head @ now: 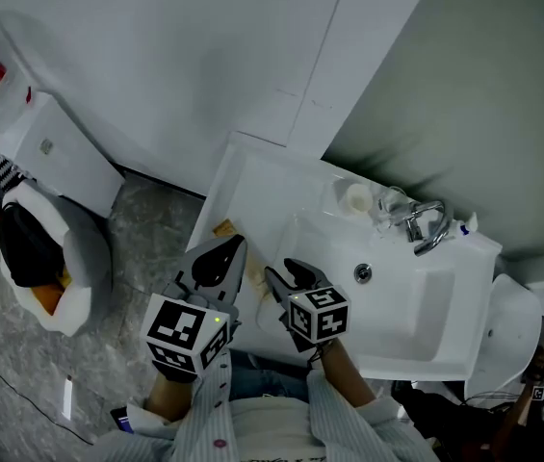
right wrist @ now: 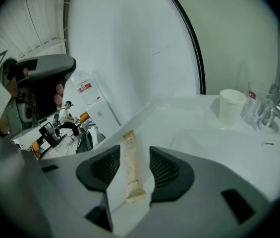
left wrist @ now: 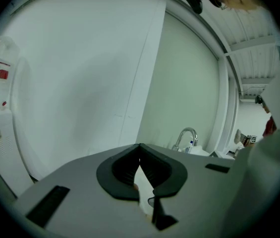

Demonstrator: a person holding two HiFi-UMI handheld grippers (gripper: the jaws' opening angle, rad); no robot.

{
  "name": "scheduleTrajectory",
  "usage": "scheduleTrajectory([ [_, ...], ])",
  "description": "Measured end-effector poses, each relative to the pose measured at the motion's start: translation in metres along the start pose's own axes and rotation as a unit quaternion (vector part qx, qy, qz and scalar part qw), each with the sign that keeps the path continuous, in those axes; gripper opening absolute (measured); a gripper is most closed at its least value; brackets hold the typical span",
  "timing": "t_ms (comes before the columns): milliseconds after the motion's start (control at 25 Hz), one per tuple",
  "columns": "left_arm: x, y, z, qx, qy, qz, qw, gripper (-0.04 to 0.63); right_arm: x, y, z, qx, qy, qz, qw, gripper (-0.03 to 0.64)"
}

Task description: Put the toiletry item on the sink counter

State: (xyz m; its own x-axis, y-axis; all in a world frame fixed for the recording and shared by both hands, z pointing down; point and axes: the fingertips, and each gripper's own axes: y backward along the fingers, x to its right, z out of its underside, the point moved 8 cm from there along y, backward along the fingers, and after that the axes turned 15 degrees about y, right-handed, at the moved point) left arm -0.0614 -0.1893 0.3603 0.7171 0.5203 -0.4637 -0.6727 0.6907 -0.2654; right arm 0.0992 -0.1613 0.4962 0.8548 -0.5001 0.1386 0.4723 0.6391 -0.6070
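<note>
Jaws: left gripper (left wrist: 140, 151) closed; right gripper (right wrist: 135, 155) apart around one tan sachet (right wrist: 129, 175), apparently lying loose on counter (right wrist: 189, 118); one cup (right wrist: 230, 105).

Open counter (head: 252, 179) — cup (head: 357, 197), faucet (head: 428, 225) beyond

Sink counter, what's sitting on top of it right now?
A tan packet lies flat near its edge. A paper cup and a clear glass stand beside the faucet. In the head view the left tool covers the packet's middle.
</note>
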Motion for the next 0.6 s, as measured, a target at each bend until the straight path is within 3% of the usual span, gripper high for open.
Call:
scheduleTrajectory([
  [200, 0.018, -0.012, -0.007, 0.0, -0.018, 0.026, 0.9995, 0.017, 0.008, 0.035, -0.03, 0.06, -0.011, 0.0, 0.998, 0.153],
  [600, 0.048, -0.025, -0.029, 0.012, -0.036, 0.069, 0.9969, 0.017, 0.01, 0.106, -0.098, 0.166, 0.025, 0.018, 0.986, 0.06],
])
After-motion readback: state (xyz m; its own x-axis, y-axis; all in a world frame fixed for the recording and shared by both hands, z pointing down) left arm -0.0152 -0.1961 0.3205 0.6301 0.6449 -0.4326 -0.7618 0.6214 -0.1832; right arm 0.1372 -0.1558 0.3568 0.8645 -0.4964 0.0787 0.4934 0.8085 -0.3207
